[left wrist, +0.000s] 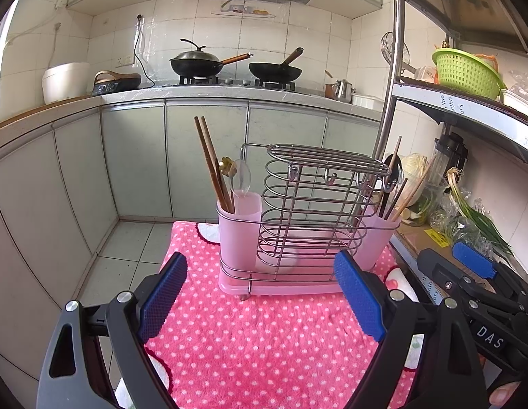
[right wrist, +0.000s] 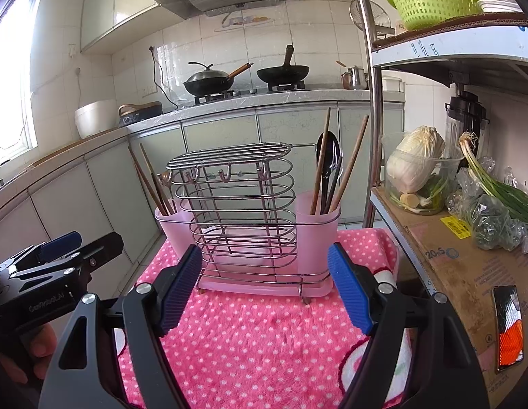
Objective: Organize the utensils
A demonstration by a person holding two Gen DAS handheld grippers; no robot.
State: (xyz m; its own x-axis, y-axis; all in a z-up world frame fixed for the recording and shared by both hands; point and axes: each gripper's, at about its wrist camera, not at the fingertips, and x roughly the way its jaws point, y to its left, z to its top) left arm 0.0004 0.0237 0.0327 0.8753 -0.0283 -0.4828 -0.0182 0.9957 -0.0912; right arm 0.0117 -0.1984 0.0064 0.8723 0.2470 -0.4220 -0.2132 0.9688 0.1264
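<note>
A wire utensil rack (left wrist: 308,211) with a pink tray stands on a pink dotted towel (left wrist: 264,334); it also shows in the right wrist view (right wrist: 243,211). Its left pink cup (left wrist: 238,235) holds brown chopsticks (left wrist: 211,163) and a spoon (left wrist: 242,177). Its right pink cup (right wrist: 317,231) holds chopsticks (right wrist: 351,167) and a black spoon (right wrist: 327,160). My left gripper (left wrist: 260,293) is open and empty, just in front of the rack. My right gripper (right wrist: 264,286) is open and empty, also just in front of it. Each gripper shows at the edge of the other's view.
A metal shelf unit (right wrist: 376,136) stands to the right, with cabbage in a tub (right wrist: 414,170), green onions (right wrist: 496,187), a phone (right wrist: 508,327) and a green basket (right wrist: 431,0). Kitchen counter with woks (left wrist: 209,63) lies behind. Tiled floor (left wrist: 127,255) is left of the towel.
</note>
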